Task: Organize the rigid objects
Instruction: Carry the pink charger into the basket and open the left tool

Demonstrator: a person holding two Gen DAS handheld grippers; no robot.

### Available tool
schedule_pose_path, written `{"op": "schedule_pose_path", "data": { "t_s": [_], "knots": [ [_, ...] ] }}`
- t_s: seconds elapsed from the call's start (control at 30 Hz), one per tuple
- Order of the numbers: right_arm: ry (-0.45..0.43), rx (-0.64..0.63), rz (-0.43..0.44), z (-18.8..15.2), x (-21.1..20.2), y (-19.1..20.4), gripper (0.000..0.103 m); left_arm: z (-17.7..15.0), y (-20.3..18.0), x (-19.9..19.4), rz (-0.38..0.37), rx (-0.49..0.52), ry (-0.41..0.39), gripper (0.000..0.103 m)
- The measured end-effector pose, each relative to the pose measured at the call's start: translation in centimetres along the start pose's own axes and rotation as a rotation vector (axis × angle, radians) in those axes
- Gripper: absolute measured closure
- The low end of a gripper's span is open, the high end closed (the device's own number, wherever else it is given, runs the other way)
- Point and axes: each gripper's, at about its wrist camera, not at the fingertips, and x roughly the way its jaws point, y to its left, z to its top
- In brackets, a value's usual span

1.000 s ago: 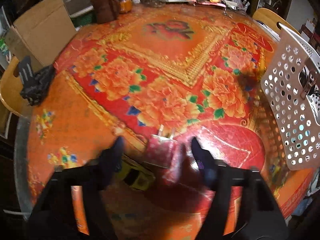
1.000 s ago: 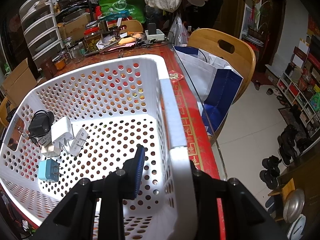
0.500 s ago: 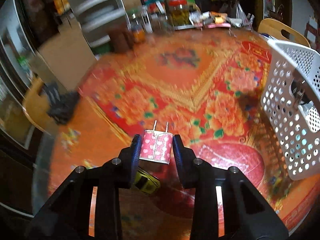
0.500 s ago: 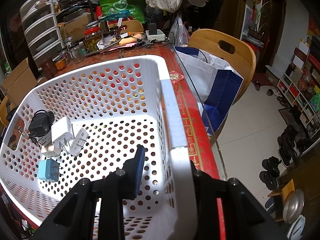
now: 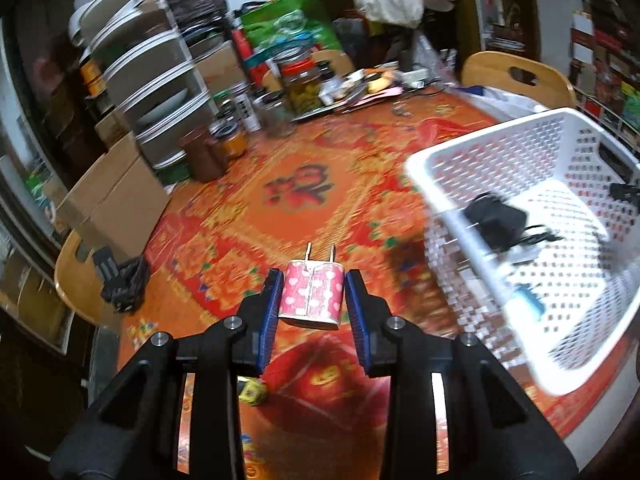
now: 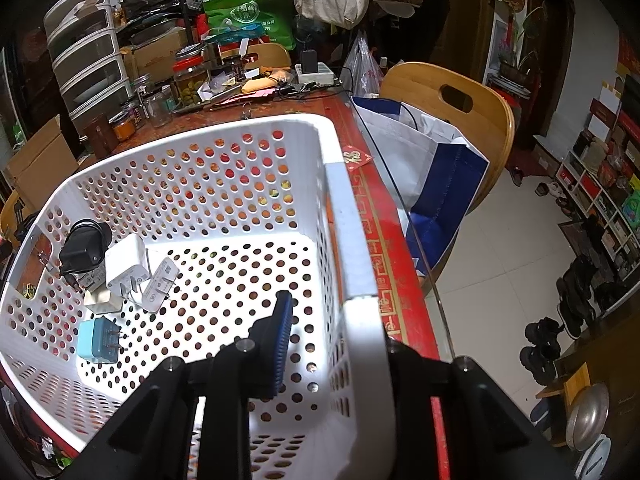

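Note:
My left gripper [image 5: 313,300] is shut on a pink charger plug with white hearts [image 5: 313,294], prongs pointing forward, held above the red floral table [image 5: 296,192]. The white perforated basket [image 5: 452,156] stands to its right. My right gripper [image 6: 326,344] is shut on the basket's right wall [image 6: 352,256], one finger inside and one outside. Inside the basket lie a black adapter [image 6: 82,248], a white charger [image 6: 126,264], a white flat plug [image 6: 160,286] and a light blue charger [image 6: 98,340].
A small yellow toy car [image 5: 252,394] lies on the table under the left gripper. Jars [image 5: 300,84], a drawer unit [image 5: 148,80] and a cardboard box [image 5: 112,204] crowd the far and left edges. A black object [image 5: 124,284] sits at the left. A wooden chair with a bag [image 6: 436,160] stands right of the table.
My left gripper closed on the pink plug, lifted it off the table and rose, swinging toward the basket. The right gripper stayed on the basket wall.

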Motion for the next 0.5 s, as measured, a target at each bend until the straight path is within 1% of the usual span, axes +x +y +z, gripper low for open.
{"op": "schedule_pose_path", "data": {
  "t_s": [0.03, 0.17, 0.23, 0.33, 0.37, 0.43, 0.5],
  "knots": [
    [0.0, 0.0, -0.001, 0.0, 0.0, 0.0, 0.079, 0.5, -0.9, -0.4, -0.025, 0.014, -0.005, 0.076],
    [-0.004, -0.001, -0.001, 0.0, -0.1, 0.1, 0.079, 2.5, -4.1, -1.9, -0.099, 0.071, -0.025, 0.077],
    [-0.004, -0.002, 0.001, 0.0, -0.1, 0.1, 0.079, 3.4, -5.9, -2.5, -0.114, 0.107, -0.036, 0.079],
    [-0.005, -0.002, 0.01, 0.0, -0.1, 0.0, 0.079, 4.4, -8.2, -2.7, -0.128, 0.152, -0.037, 0.084],
    [-0.005, -0.002, 0.013, 0.0, -0.1, 0.0, 0.079, 4.5, -8.6, -2.7, -0.14, 0.157, -0.03, 0.086],
    [-0.006, -0.001, 0.016, 0.0, -0.1, -0.1, 0.079, 4.7, -8.9, -2.7, -0.147, 0.154, -0.028, 0.087],
    [-0.007, 0.001, 0.02, 0.0, -0.1, -0.1, 0.079, 4.4, -7.9, -2.6, -0.152, 0.132, -0.028, 0.087]
  ]
}}
